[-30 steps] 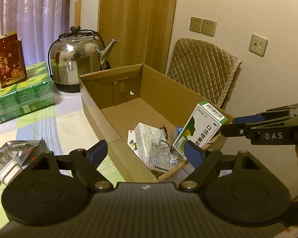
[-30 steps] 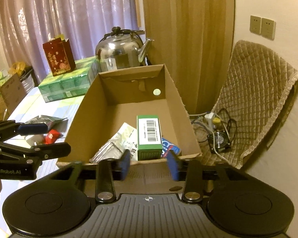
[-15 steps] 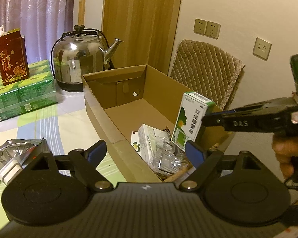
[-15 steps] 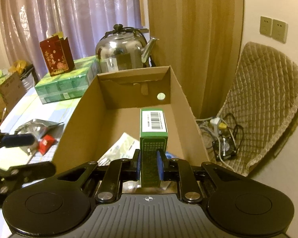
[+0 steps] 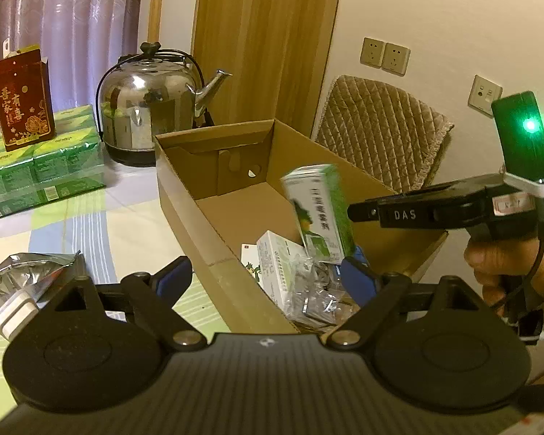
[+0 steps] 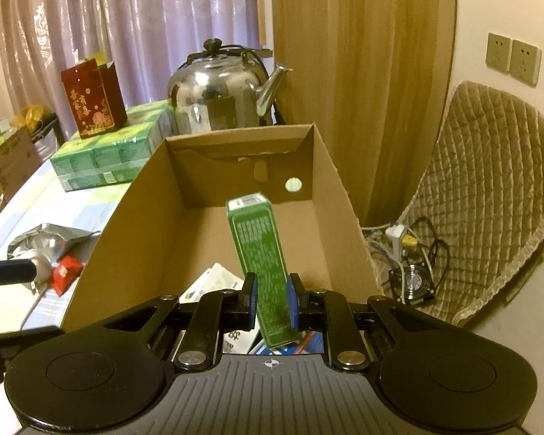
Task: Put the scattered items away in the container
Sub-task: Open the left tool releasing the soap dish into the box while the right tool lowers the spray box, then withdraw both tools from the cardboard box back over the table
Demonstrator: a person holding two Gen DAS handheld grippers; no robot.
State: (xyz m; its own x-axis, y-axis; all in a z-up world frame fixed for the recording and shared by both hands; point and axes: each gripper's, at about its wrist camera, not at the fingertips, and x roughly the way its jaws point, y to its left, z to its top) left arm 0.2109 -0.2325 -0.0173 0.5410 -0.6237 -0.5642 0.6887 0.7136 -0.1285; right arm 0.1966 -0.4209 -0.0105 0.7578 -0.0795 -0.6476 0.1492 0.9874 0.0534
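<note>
An open cardboard box (image 5: 199, 239) (image 6: 127, 239) stands on the table. My right gripper (image 6: 272, 301) (image 5: 351, 214) is shut on a green-and-white medicine box (image 6: 261, 253) (image 5: 319, 214), holding it tilted above the box's near end. Under it lie a white medicine box (image 5: 275, 268) and a clear plastic packet (image 5: 319, 301). My left gripper (image 5: 264, 279) is open and holds nothing, over the near left wall. A silver foil pouch (image 5: 29, 279) (image 6: 47, 239) and a red packet (image 6: 67, 272) lie on the table to the left of the box.
A steel kettle (image 5: 152, 108) stands behind the box. Green tissue packs (image 5: 43, 166) with a red gift bag (image 5: 21, 101) on top sit at the back left. To the right is a quilted chair (image 6: 489, 188), with cables and a small fan (image 6: 413, 282) on the floor.
My right gripper went from open to shut on the green medicine box, which leaned in the carton, then raised and tilted it. My left gripper stays open and has hardly moved.
</note>
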